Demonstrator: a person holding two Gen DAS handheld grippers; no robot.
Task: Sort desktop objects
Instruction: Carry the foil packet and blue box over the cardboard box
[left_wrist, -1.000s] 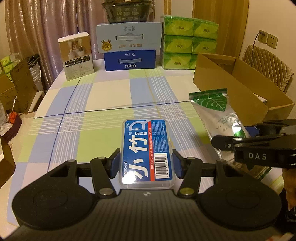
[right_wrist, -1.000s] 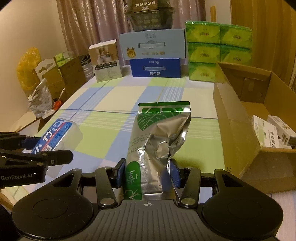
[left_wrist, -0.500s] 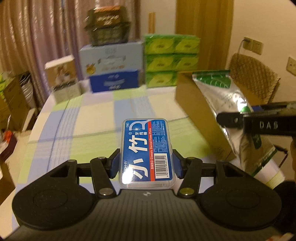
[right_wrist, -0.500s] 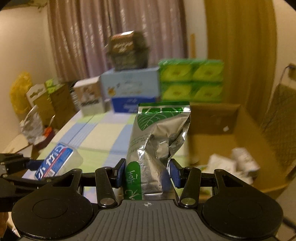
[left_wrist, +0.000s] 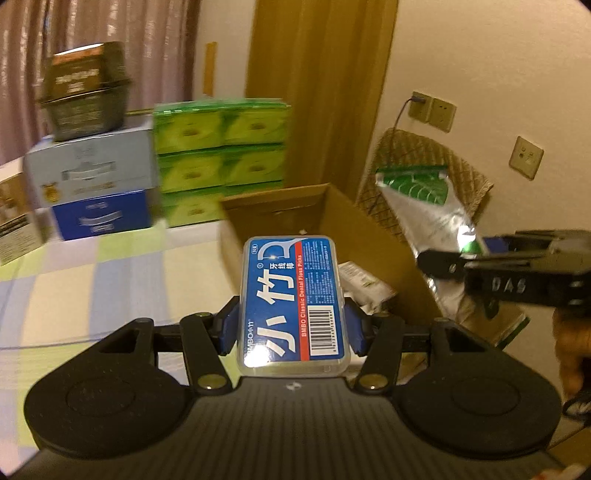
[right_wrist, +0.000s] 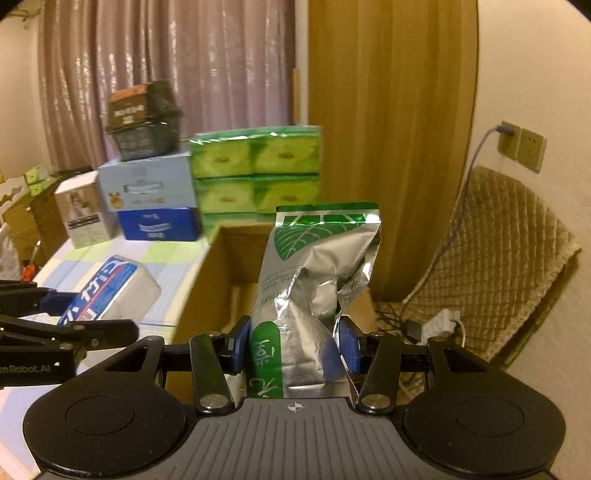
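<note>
My left gripper (left_wrist: 293, 326) is shut on a blue floss-pick box (left_wrist: 295, 299) and holds it in the air at the near-left wall of the open cardboard box (left_wrist: 376, 240). My right gripper (right_wrist: 293, 345) is shut on a silver and green foil pouch (right_wrist: 317, 291), held upright over the same cardboard box (right_wrist: 207, 288). The pouch (left_wrist: 428, 210) and right gripper (left_wrist: 480, 273) show at the right of the left wrist view. The floss-pick box (right_wrist: 110, 290) shows at the left of the right wrist view.
Small white packs (left_wrist: 362, 284) lie inside the cardboard box. Green tissue packs (left_wrist: 221, 155), blue cartons (left_wrist: 96, 184) and a dark basket (left_wrist: 85, 99) stand at the table's far end. A quilted chair (right_wrist: 498, 258) and wall sockets (right_wrist: 521, 146) are to the right.
Both grippers have lifted off the checked tablecloth and swung right with their loads, from above the table to the cardboard box.
</note>
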